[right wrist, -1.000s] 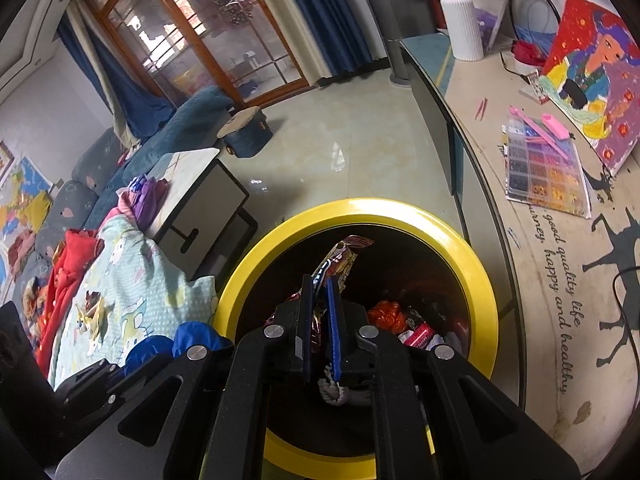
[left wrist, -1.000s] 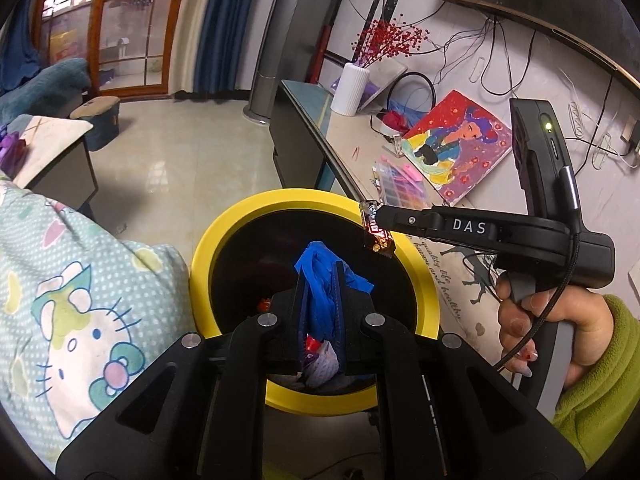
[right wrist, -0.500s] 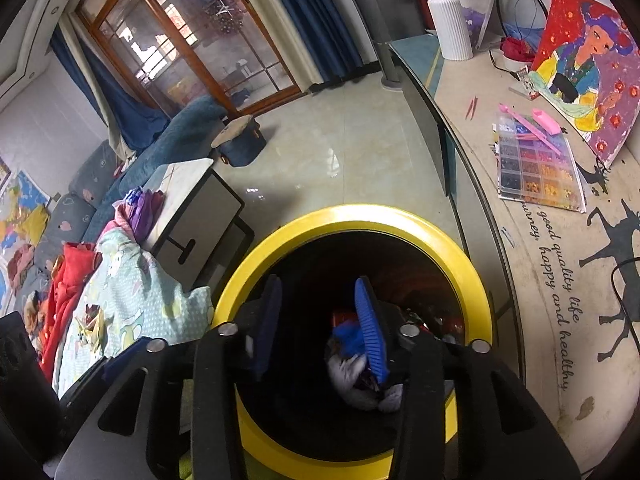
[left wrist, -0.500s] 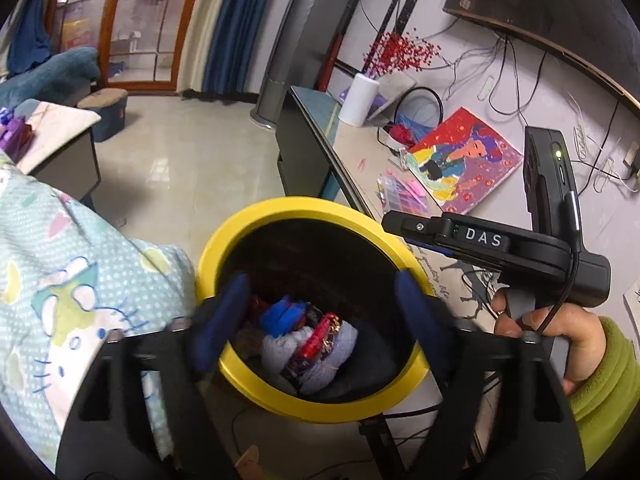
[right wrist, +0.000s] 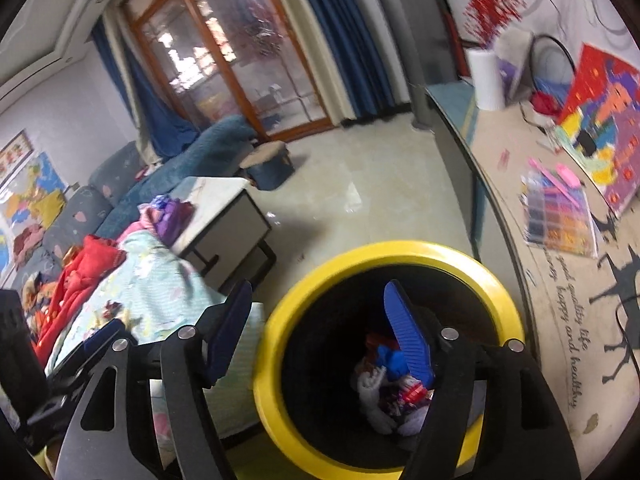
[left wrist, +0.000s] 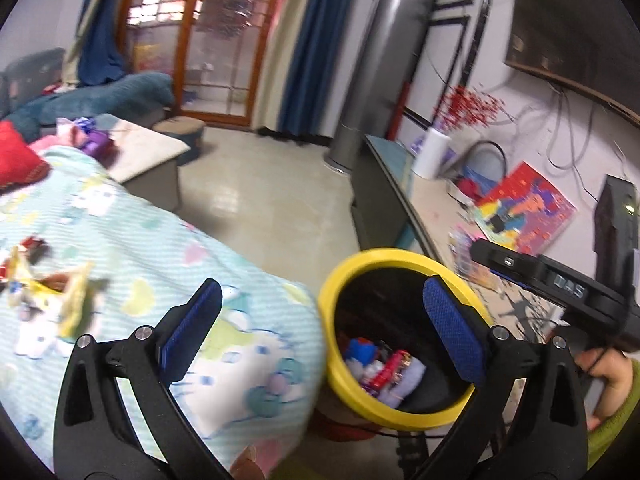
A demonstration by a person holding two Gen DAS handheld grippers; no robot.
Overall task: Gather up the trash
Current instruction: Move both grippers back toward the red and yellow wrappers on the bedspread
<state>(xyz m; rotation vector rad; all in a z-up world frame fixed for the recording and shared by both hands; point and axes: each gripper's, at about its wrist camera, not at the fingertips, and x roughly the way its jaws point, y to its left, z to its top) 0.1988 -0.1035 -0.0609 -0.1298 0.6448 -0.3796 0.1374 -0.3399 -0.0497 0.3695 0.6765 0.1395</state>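
While both pairs of jaws are opening with nothing between them, the left gripper point(left wrist: 320, 324) stands very wide, one blue pad over the bedspread and the other over the mouth of the bin, and the right gripper point(right wrist: 320, 332) is spread to a middle width, its right pad above the dark inside of the bin. Neither one holds any trash. Just below them, at about 5 o'clock in the left wrist view, stands the one yellow-rimmed bin point(left wrist: 404, 254), and the dropped trash point(left wrist: 384, 364) lies at its bottom: I can count one blue piece, one red wrapper and some white or pale crumpled pieces, but the heap is too mixed to give a sure number. So this part of the task seems done, the pieces being already inside. Farther out, at 9 o'clock in the left wrist view, some wrappers point(left wrist: 52, 300) lie on the pale green bedspread point(left wrist: 168, 256); they are blurred, perhaps two or three yellow and red ones, and I judge that they are left to collect. At 3 o'clock the person's hand point(left wrist: 604, 364) holds the handle of the right gripper. Only two grippers and one bin show. Whether more trash lies on the floor I cannot tell.
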